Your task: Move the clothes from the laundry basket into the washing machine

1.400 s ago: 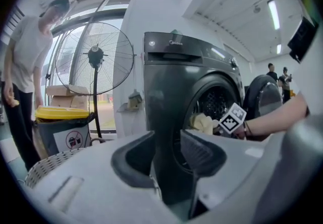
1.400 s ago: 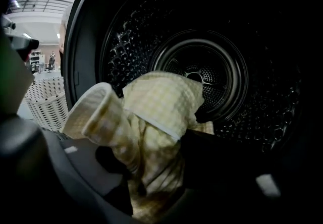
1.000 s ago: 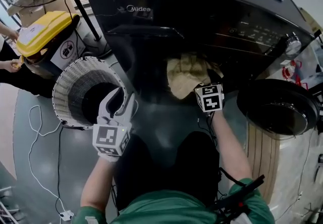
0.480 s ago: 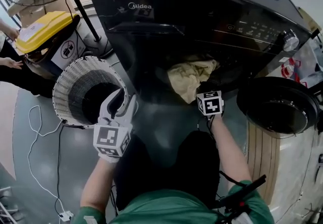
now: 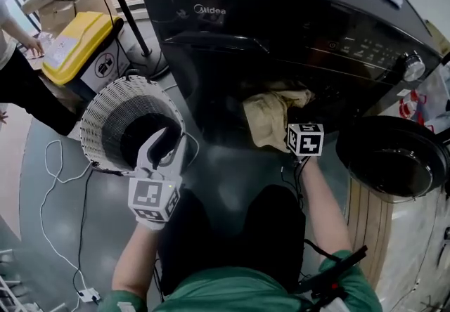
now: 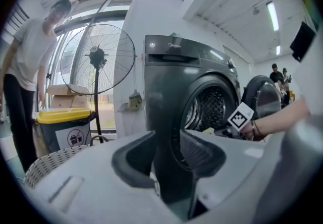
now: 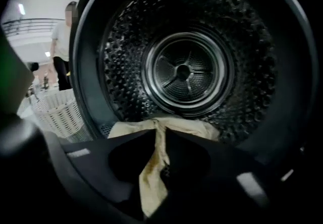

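Two grippers show in the head view. The left gripper (image 5: 169,143) hangs at lower left of centre, over the near edge of the white laundry basket (image 5: 98,114), its jaws apart with nothing in them. The right gripper (image 5: 298,131) sits at centre right, at the mouth of the dark washing machine (image 5: 281,15). A yellowish cloth (image 5: 267,117) spills from the drum opening over the lower rim, touching that gripper. The round door (image 5: 390,156) stands swung open at the right edge, and a yellow bin (image 5: 74,36) is at upper left.

Seen from the left gripper view, the left gripper (image 6: 167,142) has a clear gap between its jaws, through which only the washing machine (image 6: 166,81) front appears. The basket (image 6: 50,160) rim peeks in at lower left. A standing fan (image 6: 96,59) and a person (image 6: 25,66) are further left. The right gripper's marker cube (image 6: 240,115) is at the drum mouth on the right.

Looking along the right gripper (image 7: 160,137) in its own view, the jaws have just closed and now pinch a fold of the cloth (image 7: 151,177). The rest of it lies spread on the front lower lip of the drum (image 7: 186,71). The basket (image 7: 55,109) shows at left, outside the opening.
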`<state>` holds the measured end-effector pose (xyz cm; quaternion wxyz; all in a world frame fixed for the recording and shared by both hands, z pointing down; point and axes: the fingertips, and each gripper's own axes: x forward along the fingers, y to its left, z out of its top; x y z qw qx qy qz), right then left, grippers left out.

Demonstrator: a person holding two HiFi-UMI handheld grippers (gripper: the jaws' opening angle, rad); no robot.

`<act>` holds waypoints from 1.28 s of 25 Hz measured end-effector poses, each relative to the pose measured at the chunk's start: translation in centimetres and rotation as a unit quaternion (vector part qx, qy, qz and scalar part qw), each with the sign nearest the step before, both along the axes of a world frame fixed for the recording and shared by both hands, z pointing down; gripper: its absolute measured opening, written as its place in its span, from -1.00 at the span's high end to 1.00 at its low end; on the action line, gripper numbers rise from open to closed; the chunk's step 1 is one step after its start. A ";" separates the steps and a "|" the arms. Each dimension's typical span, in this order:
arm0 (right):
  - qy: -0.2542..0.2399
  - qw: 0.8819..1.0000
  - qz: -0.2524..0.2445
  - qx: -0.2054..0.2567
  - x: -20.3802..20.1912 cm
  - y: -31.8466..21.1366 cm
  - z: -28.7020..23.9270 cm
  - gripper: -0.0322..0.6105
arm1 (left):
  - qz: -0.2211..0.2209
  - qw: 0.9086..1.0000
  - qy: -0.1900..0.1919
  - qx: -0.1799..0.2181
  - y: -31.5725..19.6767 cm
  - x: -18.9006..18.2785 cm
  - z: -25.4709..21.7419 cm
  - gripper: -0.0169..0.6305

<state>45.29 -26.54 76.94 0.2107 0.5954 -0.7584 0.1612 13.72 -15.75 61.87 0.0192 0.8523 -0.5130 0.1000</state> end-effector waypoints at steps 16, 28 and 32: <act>0.094 0.993 -0.046 -0.055 -0.2 -2.8 4.3 0.82 | -0.045 0.999 -0.007 -0.010 1.5 -3.1 0.8 0.48; 0.216 0.976 -0.003 -0.037 1.6 -9.0 3.9 0.47 | -0.074 0.997 -0.021 -0.008 2.3 -4.9 0.6 0.48; 0.218 0.975 -0.003 -0.047 2.1 -7.4 3.6 0.11 | -0.059 0.998 -0.019 -0.012 1.7 -3.9 1.2 0.48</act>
